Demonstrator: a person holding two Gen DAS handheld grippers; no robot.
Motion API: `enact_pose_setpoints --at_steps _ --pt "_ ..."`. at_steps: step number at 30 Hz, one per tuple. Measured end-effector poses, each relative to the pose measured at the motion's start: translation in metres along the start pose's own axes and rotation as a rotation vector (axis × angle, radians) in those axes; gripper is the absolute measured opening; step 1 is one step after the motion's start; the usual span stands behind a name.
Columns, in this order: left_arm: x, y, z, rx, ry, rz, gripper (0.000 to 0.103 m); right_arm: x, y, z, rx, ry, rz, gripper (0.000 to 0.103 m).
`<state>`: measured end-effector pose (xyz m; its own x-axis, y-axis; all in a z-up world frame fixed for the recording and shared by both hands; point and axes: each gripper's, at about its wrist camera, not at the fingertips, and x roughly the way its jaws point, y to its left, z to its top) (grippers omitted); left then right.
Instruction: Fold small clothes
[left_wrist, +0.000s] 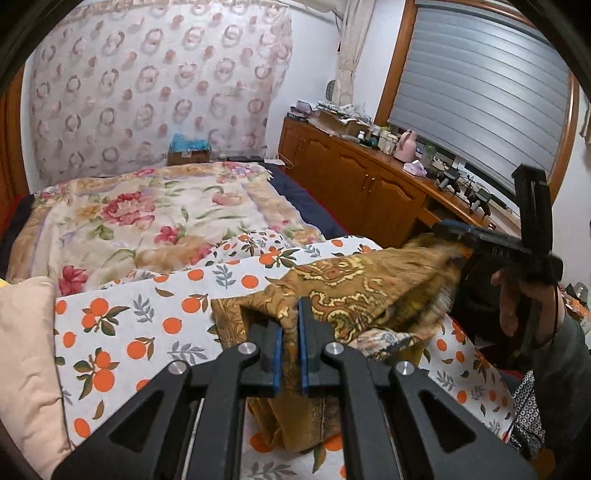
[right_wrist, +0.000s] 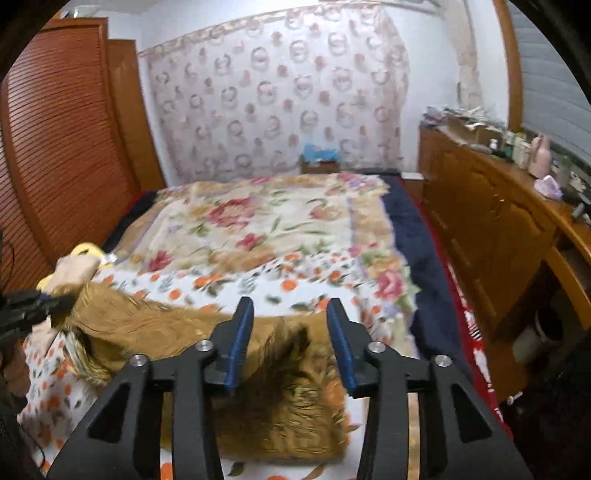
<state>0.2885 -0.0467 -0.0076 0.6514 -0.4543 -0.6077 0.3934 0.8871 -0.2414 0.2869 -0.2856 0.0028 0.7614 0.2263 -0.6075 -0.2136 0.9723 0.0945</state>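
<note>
Mid-fold: the left hand-held gripper (left_wrist: 291, 343) pinches the golden patterned cloth (left_wrist: 354, 291) over the bed (left_wrist: 122, 325). The right hand-held gripper (right_wrist: 291, 343) hovers wide apart; it likely needs to grip next.

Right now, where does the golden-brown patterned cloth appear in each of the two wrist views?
Left wrist view: the golden-brown cloth is at lower centre, pinched between the left gripper fingers and stretching right to the right gripper.
Right wrist view: it lies at bottom centre under the open right gripper and runs to the left edge.
Shared landmark: the orange-print sheet under it.
</note>
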Motion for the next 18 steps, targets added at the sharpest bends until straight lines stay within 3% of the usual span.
enact_pose_setpoints --at_steps 2,4,6,12,18 --pt "0.003 0.006 0.0 -0.016 0.012 -0.001 0.012 -0.007 -0.008 0.001 -0.001 -0.02 -0.013 0.045" --pt "0.001 0.007 0.0 -0.016 0.007 -0.007 0.033 -0.016 -0.014 -0.002 -0.001 -0.039 0.014 0.046" --pt "-0.006 0.008 0.001 0.001 -0.001 -0.005 0.041 -0.019 -0.016 -0.01 -0.022 -0.028 0.045 0.049" --pt "-0.015 0.017 -0.003 0.051 0.015 0.033 0.044 0.013 0.003 -0.035 -0.146 0.088 0.062 0.049" --pt "0.004 0.037 -0.024 0.012 0.096 0.043 0.044 0.062 0.015 -0.027 -0.206 0.15 0.096 0.049"
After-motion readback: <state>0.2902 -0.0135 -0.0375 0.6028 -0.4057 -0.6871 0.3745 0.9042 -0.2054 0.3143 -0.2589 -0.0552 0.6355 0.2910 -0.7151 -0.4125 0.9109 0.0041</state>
